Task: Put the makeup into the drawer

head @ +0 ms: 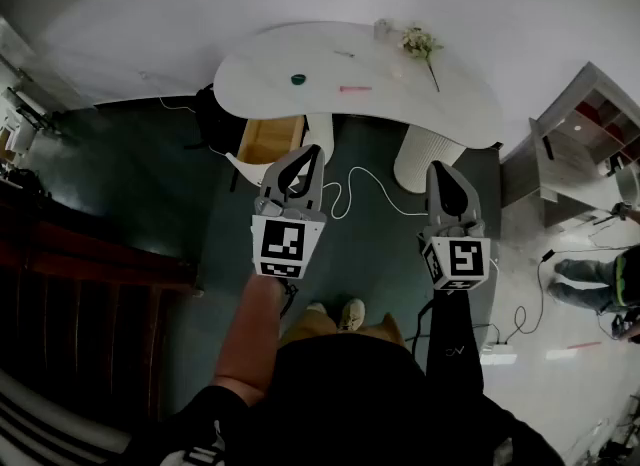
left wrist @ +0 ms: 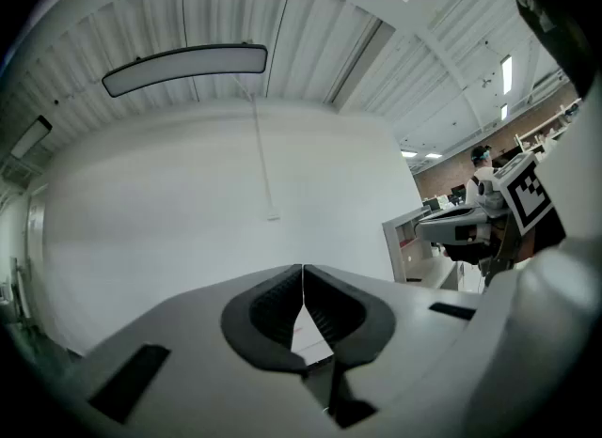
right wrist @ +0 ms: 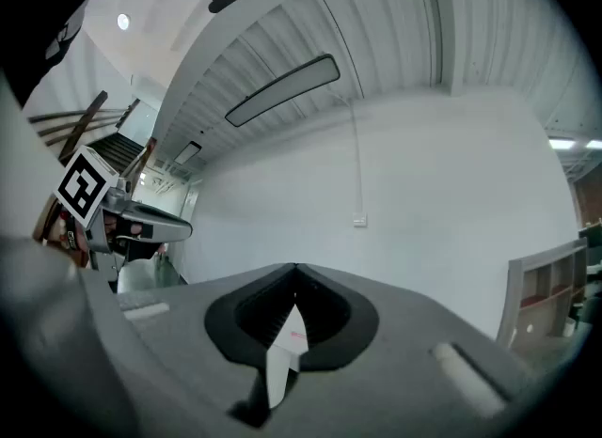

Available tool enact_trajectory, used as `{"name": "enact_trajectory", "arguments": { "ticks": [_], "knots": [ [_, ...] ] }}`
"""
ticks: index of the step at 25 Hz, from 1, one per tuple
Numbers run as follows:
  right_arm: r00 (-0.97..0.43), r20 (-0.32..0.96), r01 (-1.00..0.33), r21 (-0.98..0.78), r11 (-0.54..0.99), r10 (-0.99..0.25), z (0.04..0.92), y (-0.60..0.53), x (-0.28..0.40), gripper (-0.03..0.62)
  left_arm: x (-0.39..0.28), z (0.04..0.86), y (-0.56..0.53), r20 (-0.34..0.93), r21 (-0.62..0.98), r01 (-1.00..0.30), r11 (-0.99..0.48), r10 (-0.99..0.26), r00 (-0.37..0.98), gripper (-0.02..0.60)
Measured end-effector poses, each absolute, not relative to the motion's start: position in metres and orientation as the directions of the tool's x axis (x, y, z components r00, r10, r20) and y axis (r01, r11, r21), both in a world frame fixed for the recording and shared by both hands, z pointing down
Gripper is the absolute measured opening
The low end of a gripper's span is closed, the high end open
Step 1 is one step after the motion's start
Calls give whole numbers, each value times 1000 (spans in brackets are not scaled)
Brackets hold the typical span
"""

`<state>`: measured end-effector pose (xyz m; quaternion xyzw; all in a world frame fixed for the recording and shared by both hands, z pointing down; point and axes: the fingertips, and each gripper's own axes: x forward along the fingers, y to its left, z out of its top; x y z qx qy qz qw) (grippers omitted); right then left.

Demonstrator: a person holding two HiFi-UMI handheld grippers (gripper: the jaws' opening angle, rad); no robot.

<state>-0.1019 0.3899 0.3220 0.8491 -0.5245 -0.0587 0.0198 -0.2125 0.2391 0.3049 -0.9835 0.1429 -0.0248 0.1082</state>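
Head view: left tool [head: 312, 151], right tool [head: 446, 168] near table [head: 455, 96] front edge.

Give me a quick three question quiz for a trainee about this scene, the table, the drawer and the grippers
1. True or false: the drawer under the table is closed.
2. The left gripper has its jaws: A) wide apart, B) together with nothing held, C) closed on a cable.
3. On the table, which lies nearer the flowers: the pink stick or the small green item?

Key: 1. False, it stands pulled open. 2. B. 3. The pink stick.
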Motion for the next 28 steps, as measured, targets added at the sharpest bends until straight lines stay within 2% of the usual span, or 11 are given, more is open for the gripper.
{"name": "enact_trajectory", "arguments": {
  "ticks": [10, 16, 28],
  "knots": [
    [374, -123, -922, 61, -383, -919, 316, 390, -109, 5, -212, 301, 245, 13, -224, -282, -933, -292, 956, 9],
    [305, -119, -943, 102, -317, -945, 316, 379, -117, 5, -212, 300, 243, 10, -231, -291, -929, -301, 954, 9],
    [299, -83, -948, 86, -306, -951, 333, 314, -74, 5, -165, 319, 182, 33, -231, -280, -932, -295, 955, 11]
  ]
}}
